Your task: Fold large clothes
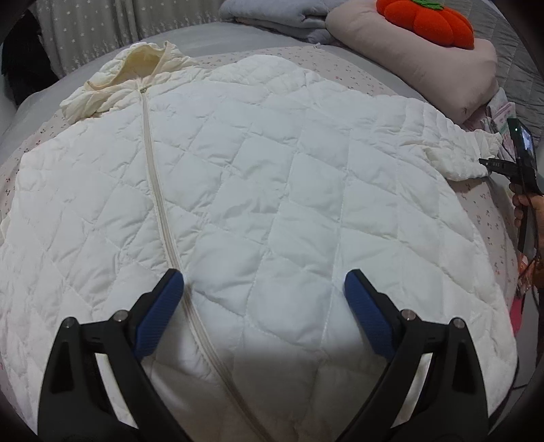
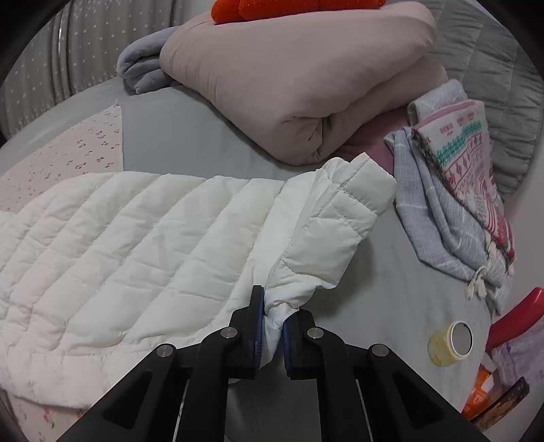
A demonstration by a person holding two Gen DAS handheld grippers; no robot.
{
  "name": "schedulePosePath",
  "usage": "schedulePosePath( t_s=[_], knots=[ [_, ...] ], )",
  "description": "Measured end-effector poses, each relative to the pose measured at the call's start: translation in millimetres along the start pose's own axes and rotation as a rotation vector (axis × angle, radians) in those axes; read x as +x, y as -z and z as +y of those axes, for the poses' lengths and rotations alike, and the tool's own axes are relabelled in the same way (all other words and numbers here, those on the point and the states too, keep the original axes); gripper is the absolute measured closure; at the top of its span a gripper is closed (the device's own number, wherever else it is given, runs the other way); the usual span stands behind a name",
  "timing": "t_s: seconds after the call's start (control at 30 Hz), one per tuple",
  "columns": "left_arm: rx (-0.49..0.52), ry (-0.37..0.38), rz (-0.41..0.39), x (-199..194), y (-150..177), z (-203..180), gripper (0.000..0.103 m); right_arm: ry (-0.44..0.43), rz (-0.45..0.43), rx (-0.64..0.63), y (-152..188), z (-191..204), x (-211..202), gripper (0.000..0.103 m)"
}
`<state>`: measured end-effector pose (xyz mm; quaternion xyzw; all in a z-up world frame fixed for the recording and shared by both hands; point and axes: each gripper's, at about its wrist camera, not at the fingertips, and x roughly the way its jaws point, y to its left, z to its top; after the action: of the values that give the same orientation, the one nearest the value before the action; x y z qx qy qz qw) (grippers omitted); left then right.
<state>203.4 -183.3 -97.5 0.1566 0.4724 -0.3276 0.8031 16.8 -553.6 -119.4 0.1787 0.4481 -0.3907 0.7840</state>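
A white quilted hooded jacket [image 1: 258,176] lies spread front-up on the bed, zipper [image 1: 153,170] closed, hood [image 1: 136,71] at the far left. My left gripper [image 1: 263,285] hovers open over the lower front, its blue pads wide apart with nothing between them. The jacket's sleeve [image 2: 326,217] stretches out to the right. My right gripper [image 2: 273,316] is shut on the sleeve's edge near the cuff, white fabric bunched between its pads. In the left wrist view the right gripper [image 1: 484,165] shows at the far right, at the sleeve end, held by a hand [image 1: 518,204].
A folded beige duvet [image 2: 292,95] with an orange pumpkin cushion [image 1: 428,20] lies just beyond the sleeve. Grey folded blankets [image 1: 278,15] sit behind. Patterned cloths [image 2: 459,190], a tape roll [image 2: 450,343] and small items lie on the grey sheet [image 2: 391,289] to the right.
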Motion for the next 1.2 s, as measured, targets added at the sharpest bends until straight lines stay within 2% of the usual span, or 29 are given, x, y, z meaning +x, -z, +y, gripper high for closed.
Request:
schedulePosePath(
  t_s=[0.03,0.1,0.13,0.17,0.2,0.3,0.43,0.5,0.53,0.57,0.6,0.63,0.67,0.73,0.8,0.83,0.87,0.97,1.03,1.1,1.17,1.2],
  knots=[
    [0.010,0.006,0.011,-5,-8,0,0.007,-0.047,0.018,0.026,1,-9,-4,0.086],
    [0.036,-0.016,0.014,-14,-31,1,0.007,-0.135,0.034,0.094,2,-30,-16,0.068],
    [0.047,-0.029,0.005,-16,-43,2,0.007,-0.175,0.023,0.138,2,-44,-23,0.046],
    [0.057,-0.041,-0.009,-17,-56,3,0.007,-0.204,0.005,0.177,1,-56,-29,0.028],
    [0.067,-0.057,-0.028,-16,-70,4,0.007,-0.232,-0.022,0.217,-2,-70,-37,0.025],
    [0.055,-0.059,-0.053,0,-105,5,0.007,-0.261,-0.059,0.239,-14,-91,-47,0.024],
    [0.015,-0.034,-0.088,38,-139,1,0.007,-0.184,-0.015,0.183,-34,-87,-23,0.024],
    [0.022,-0.034,-0.131,53,-151,-8,0.007,-0.169,0.009,0.177,-41,-83,-3,0.028],
    [0.024,-0.033,-0.152,60,-157,-10,0.010,-0.147,0.016,0.174,-42,-80,7,0.040],
    [0.022,-0.029,-0.173,67,-163,-13,0.016,-0.125,0.022,0.163,-43,-77,16,0.060],
    [0.015,-0.019,-0.193,74,-168,-13,0.020,-0.115,0.025,0.144,-41,-72,24,0.072],
    [0.005,-0.008,-0.212,80,-173,-12,0.032,-0.116,0.016,0.111,-38,-67,27,0.087],
    [-0.013,0.002,-0.224,87,-177,-10,0.041,-0.083,-0.009,0.052,-36,-59,23,0.093],
    [-0.062,0.006,-0.208,108,-182,0,0.047,0.037,-0.063,-0.069,-26,-43,10,0.096],
    [-0.098,-0.004,-0.176,132,-180,9,0.047,0.109,-0.065,-0.069,-15,-49,7,0.096],
    [-0.102,-0.004,-0.184,136,-178,9,0.047,0.113,-0.040,-0.053,-9,-56,13,0.096],
    [-0.093,-0.019,-0.189,136,-179,7,0.047,0.109,-0.023,-0.046,-4,-59,19,0.097],
    [-0.068,-0.055,-0.181,135,-180,0,0.047,0.199,-0.048,-0.124,-1,-43,18,0.095],
    [-0.056,-0.066,-0.182,131,-180,-3,0.047,0.192,-0.053,-0.083,-6,-43,11,0.090],
    [-0.042,-0.078,-0.180,121,-178,-5,0.046,0.176,-0.073,-0.028,-14,-48,-2,0.075],
    [-0.032,-0.068,-0.180,107,-172,-5,0.034,0.167,-0.136,0.000,-17,-49,-25,0.042],
    [-0.030,-0.064,-0.183,98,-168,-4,0.031,0.154,-0.170,-0.004,-18,-46,-39,0.037]
  ],
)
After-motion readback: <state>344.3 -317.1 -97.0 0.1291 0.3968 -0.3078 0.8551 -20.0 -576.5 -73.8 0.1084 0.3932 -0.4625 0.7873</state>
